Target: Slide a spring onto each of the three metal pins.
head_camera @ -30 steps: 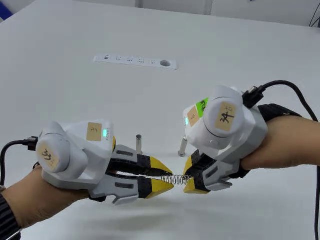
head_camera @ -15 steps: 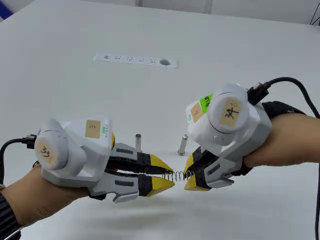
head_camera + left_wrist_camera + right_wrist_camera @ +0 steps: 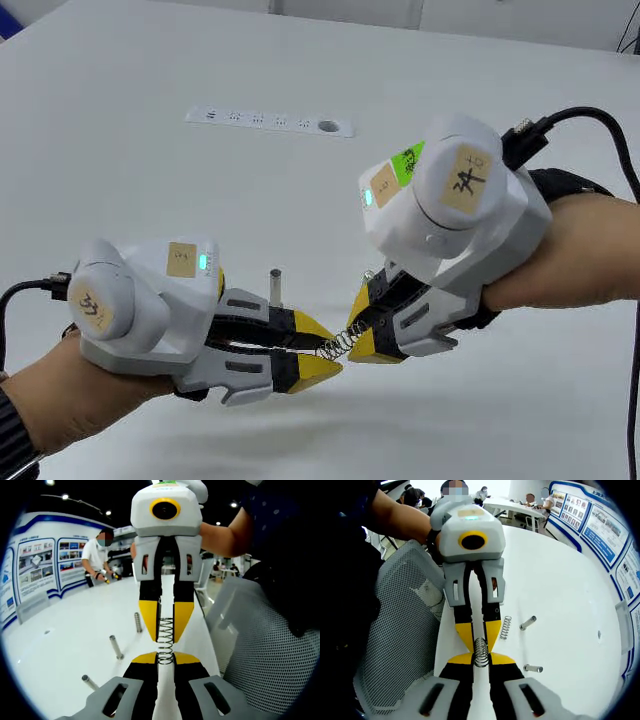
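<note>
Left gripper [image 3: 322, 358] is clamped on one end of a spring [image 3: 337, 345], its yellow tips drawn together round the coils, low and close to the person in the head view. Right gripper [image 3: 358, 335] faces it tip to tip and is closed on the other end of the same spring, so the short coil bridges the small gap between the two pairs of tips and bends slightly, held above the white table [image 3: 150, 180]. A hand holds each gripper from behind, and dark cables trail off both.

In the left gripper view the spring runs straight up from that gripper's own tips into the right gripper's yellow tips, which flank it on both sides. To the left of that line three metal pins stand apart from one another on the table: the nearest pin [image 3: 90, 682], the middle pin [image 3: 116, 647] and the farthest pin [image 3: 137, 622], all bare. A grey mesh chair back [image 3: 265, 645] is on the right.

In the right gripper view a second spring [image 3: 505, 627] lies loose on the table, just beside the left gripper's tips and near one pin.

In the head view the right gripper's body covers the table behind the spring; one upright pin [image 3: 276, 285] shows just beyond the left gripper. Farther back lies a white power strip [image 3: 268, 120]. A person [image 3: 95, 557] stands in the background
</note>
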